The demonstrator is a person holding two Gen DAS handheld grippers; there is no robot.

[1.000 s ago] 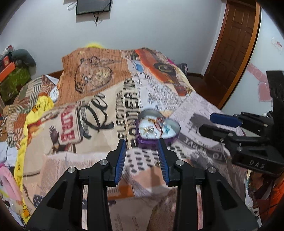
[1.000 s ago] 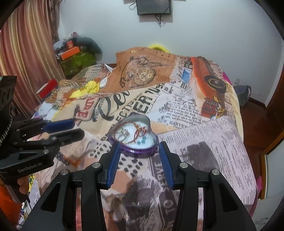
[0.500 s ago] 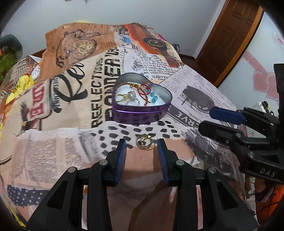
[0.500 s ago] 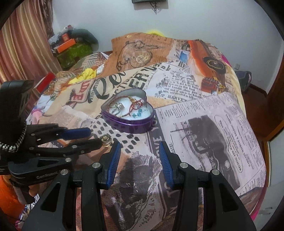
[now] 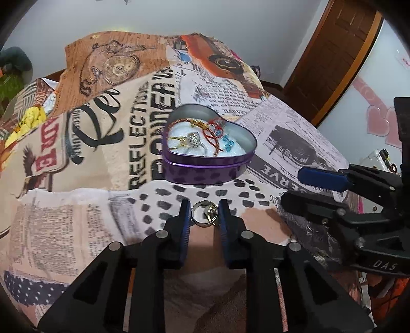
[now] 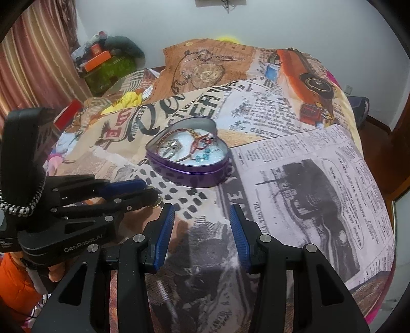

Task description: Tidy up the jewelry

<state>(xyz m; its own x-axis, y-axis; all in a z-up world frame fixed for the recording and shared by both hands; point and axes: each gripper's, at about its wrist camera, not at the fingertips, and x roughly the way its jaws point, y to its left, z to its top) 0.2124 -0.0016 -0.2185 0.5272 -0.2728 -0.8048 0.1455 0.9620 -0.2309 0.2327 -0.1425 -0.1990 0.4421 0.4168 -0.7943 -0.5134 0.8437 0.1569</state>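
The left gripper sits low over the near edge of the bed, its fingers drawn in around a pair of gold rings that lie on the dotted patch of the printed bedspread. The blue pads are at the rings' two sides; whether they press them or only flank them cannot be told. In the right wrist view only a glint of gold shows at the tips of that gripper.

The right gripper hangs just to the right of it, near the same edge, with its fingers spread wide and nothing between them. From the left wrist view it appears side-on at the right.

Just beyond the rings, toward the middle of the bed, stands a purple heart-shaped tin with no lid on it. On its white lining lie a silver stone ring, a red bangle, a thin gold chain and small blue beads.

Farther back, a wooden door stands at the right, striped curtains at the left, and a white wall behind.
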